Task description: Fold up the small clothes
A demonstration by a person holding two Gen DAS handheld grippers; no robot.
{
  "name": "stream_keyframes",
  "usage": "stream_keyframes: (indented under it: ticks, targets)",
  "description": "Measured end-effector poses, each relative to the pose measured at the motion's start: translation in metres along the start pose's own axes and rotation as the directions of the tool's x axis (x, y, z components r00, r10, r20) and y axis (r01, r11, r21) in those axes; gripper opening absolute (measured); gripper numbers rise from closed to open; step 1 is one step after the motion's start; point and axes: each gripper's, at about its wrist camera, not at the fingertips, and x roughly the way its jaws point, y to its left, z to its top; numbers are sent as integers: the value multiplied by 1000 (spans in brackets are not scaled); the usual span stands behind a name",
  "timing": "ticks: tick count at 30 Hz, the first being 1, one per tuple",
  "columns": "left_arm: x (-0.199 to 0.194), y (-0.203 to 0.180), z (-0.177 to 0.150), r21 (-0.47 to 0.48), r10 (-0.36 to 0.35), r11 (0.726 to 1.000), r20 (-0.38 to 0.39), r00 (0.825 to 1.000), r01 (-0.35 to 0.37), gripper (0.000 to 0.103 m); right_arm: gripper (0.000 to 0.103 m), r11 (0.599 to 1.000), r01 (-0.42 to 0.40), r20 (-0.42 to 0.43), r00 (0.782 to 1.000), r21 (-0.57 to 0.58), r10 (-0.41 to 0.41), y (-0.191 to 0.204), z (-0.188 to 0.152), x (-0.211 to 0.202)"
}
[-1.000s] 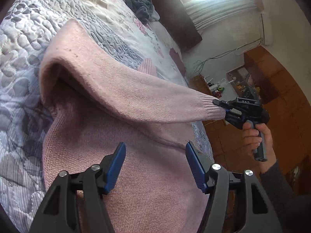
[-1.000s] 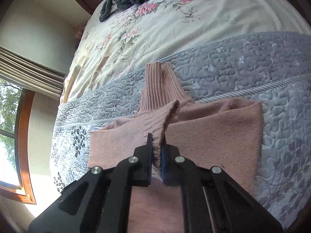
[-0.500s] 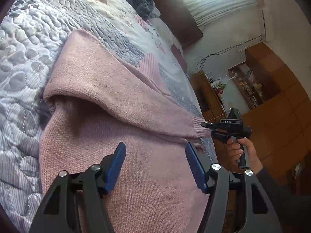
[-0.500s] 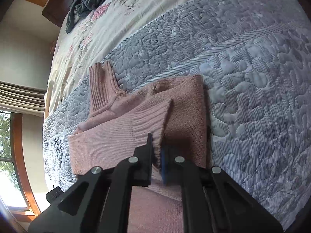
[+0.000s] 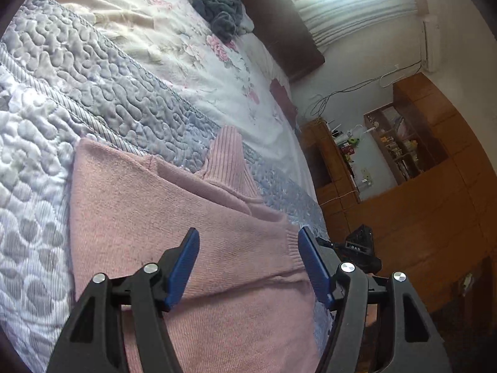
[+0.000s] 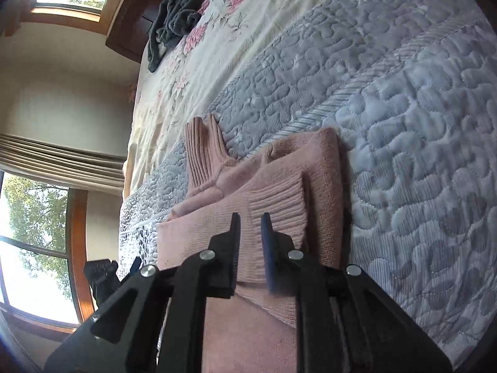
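Observation:
A pink knit sweater [image 5: 139, 217] [image 6: 326, 161] lies flat on the quilted grey bedspread [image 5: 77, 71] [image 6: 419, 124], its ribbed collar [image 5: 226, 155] [image 6: 202, 149] pointing toward the headboard. One sleeve is folded across the body, and its ribbed cuff [image 6: 279, 199] [image 5: 292, 248] rests on the fabric. My right gripper [image 6: 251, 223] hovers just over the cuff, open by a narrow gap with nothing pinched. My left gripper [image 5: 248, 248] stands wide open above the sweater's body. Each gripper shows at the edge of the other's view, the right gripper [image 5: 341, 245] and the left gripper [image 6: 130, 267].
A heap of dark grey clothes [image 5: 220, 9] [image 6: 174, 18] sits near the dark headboard [image 5: 279, 31] on a floral sheet [image 5: 192, 56]. Wooden cabinets and shelves [image 5: 419, 155] stand beyond the bed's edge. A window with curtains [image 6: 31, 217] is on the other side.
My right gripper carried the sleeve across the sweater, lowered it flat and parted its jaws off the cuff. The left gripper stayed open and shifted slightly.

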Motion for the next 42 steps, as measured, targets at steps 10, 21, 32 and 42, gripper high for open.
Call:
stream_keyframes:
  ticks: [10,21,32,42]
  targets:
    - [42,32,21,-34,91,994,-210,973,-100,55,14,998,-56,-32,998,32,57,-27,-7,3]
    - [63,25,-17,8,-2,1000,-376,926,6,51,17,991,-101,-164,983,-92,85,-6,-31,31]
    - [92,-27,58,173,97,985,-417,904,-26,61,17,965,-86,-256,966,-247,21,47,14,50]
    - [197,-10,158,77,102,994,-297,949,-83,63,24,982,-38,-177,984,-184,5,74,138,165]
